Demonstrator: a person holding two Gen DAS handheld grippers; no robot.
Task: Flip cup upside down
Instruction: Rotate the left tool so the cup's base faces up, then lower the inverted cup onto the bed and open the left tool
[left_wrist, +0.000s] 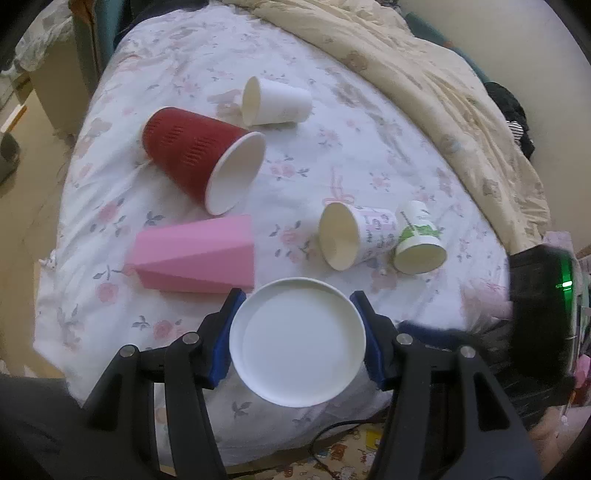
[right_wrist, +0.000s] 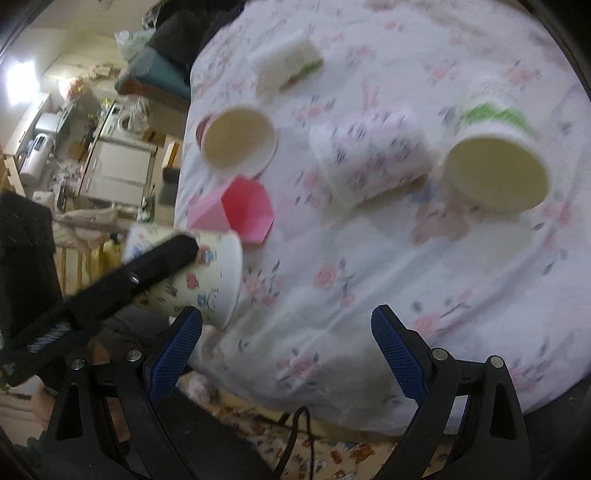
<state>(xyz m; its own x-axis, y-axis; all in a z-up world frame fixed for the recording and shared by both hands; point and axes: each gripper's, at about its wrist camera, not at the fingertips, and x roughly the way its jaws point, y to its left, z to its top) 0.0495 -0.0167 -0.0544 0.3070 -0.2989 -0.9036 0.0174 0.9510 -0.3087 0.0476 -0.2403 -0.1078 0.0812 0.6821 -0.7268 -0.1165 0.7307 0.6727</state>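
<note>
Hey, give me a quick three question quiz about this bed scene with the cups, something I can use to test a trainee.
1. True or false: the red cup stands upright on the bed.
2. Which gripper holds a cup? A) left B) right C) neither
3. Fill in: the pink cup lies on its ____.

Key:
1. False; it lies on its side.
2. A; the left gripper has its jaws shut on the printed paper cup, while the right gripper is open and holds nothing.
3. Side.

Bare bed sheet (right_wrist: 332, 295) fills the lower centre of the right wrist view. Toppled cups block it: pink cup (right_wrist: 240, 210) left, patterned cup (right_wrist: 373, 158) and green-banded cup (right_wrist: 495, 166) above.
</note>
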